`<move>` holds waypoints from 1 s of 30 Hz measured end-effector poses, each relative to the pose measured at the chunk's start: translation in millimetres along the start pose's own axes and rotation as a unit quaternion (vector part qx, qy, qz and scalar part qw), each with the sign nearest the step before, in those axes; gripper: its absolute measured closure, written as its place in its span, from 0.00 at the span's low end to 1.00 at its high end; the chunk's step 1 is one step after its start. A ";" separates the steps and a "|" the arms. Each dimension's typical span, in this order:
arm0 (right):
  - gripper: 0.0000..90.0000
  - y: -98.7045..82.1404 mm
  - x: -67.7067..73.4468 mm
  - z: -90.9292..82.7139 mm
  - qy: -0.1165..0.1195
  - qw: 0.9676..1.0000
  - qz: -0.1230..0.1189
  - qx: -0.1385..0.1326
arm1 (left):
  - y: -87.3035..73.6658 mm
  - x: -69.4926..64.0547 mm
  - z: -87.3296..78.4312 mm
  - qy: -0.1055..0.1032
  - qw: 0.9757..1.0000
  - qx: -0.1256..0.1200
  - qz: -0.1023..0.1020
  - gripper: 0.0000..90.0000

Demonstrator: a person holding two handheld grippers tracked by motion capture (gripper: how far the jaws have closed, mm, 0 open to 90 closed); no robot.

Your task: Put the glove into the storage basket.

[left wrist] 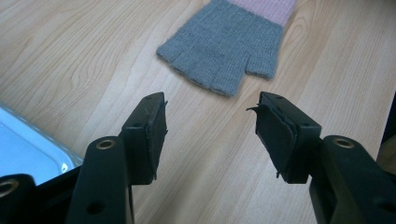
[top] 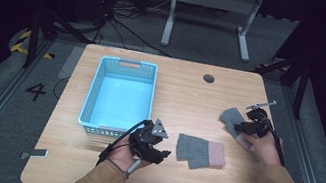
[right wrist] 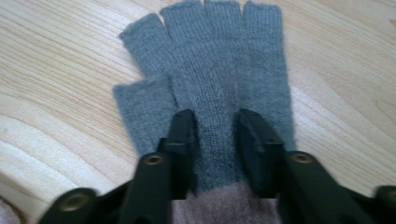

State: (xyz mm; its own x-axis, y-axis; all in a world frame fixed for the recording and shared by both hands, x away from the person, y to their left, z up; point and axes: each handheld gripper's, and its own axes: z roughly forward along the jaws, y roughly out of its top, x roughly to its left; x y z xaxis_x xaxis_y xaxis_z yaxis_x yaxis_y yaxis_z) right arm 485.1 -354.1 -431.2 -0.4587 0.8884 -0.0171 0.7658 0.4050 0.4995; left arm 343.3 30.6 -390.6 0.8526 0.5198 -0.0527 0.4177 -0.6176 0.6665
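Pinching the far fingerless glove (right wrist: 219, 88) between right gripper (right wrist: 217, 140) jaws; left gripper (left wrist: 210, 126) spread, idle. Next, probably: lifting toward blue basket (top: 96, 85).

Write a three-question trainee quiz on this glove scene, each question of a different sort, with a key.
1. True or false: the blue basket has a glove in it.
2. Which gripper has its jaws down on a glove: A left, B right?
3. What colour is the cuff of the glove at mid-table?

Key
1. False; nothing lies in it.
2. B; the right gripper straddles the right-hand glove, while the left gripper is open over bare wood.
3. Pink.
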 end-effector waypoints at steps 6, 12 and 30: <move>0.87 2.5 3.4 -3.7 -0.014 1.000 -0.007 0.003 | -0.3 0.6 -0.4 0.000 1.000 -0.003 -0.003 0.48; 0.87 4.3 5.3 -19.7 -0.005 1.000 -0.007 -0.014 | -0.4 0.8 -1.3 0.000 1.000 -0.004 -0.004 0.48; 0.86 5.2 37.3 -84.7 0.049 0.994 -0.073 -0.071 | 0.7 -0.4 -3.5 0.001 1.000 -0.004 0.001 0.49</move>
State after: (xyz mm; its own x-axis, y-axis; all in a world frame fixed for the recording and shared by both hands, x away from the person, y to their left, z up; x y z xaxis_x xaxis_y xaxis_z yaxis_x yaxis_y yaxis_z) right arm 433.8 -337.1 -355.9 -0.6074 0.7942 -0.0178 0.6200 0.4879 0.6145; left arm 342.1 32.0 -387.5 0.8529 0.5197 -0.0499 0.4134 -0.6140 0.6724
